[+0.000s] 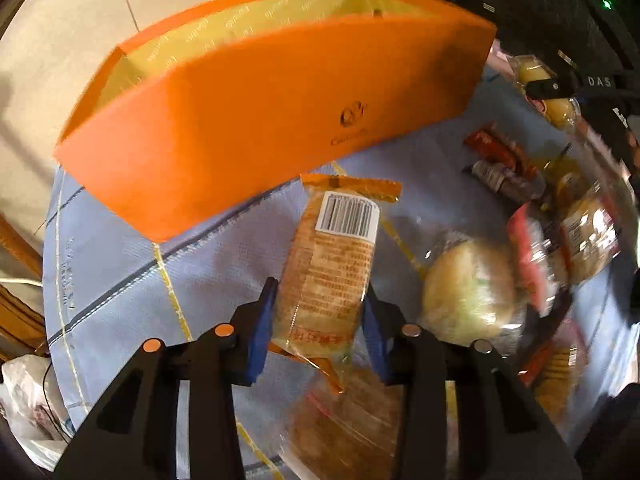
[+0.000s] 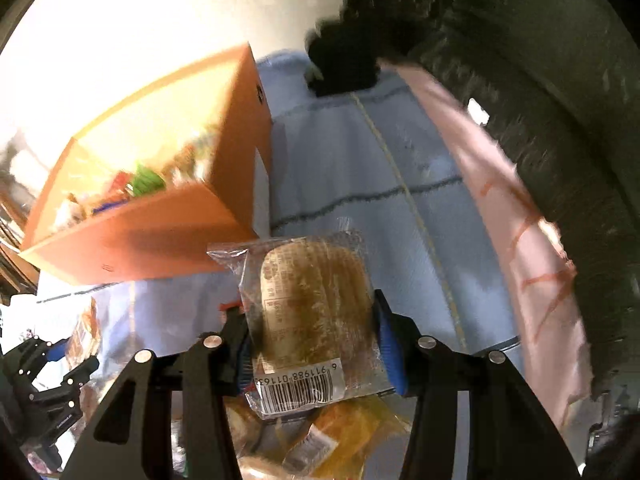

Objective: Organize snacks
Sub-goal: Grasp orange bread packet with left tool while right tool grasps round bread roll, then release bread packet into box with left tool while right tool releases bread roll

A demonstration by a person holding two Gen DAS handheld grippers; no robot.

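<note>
Snacks in thin film wrappers are held in both claws. An orange-wrapped pastry is clamped between the blue pads of the left gripper, gripped across its lower half, with the barcode end pointing toward the orange box. A clear-wrapped round bread is pinched across its middle by the right gripper, above the loose pile.

Both items are judged light and soft; the film looks slick and crinkly, so slipping is possible, and hard squeezing would likely crush the contents. A hold across the thick body, not the flat sealed ends, is judged best.

More packets, among them a pale round bun, are scattered on a blue checked tablecloth. The box stands on the cloth close behind and is already partly filled, as the right view shows. A pale wall is seen beyond.
</note>
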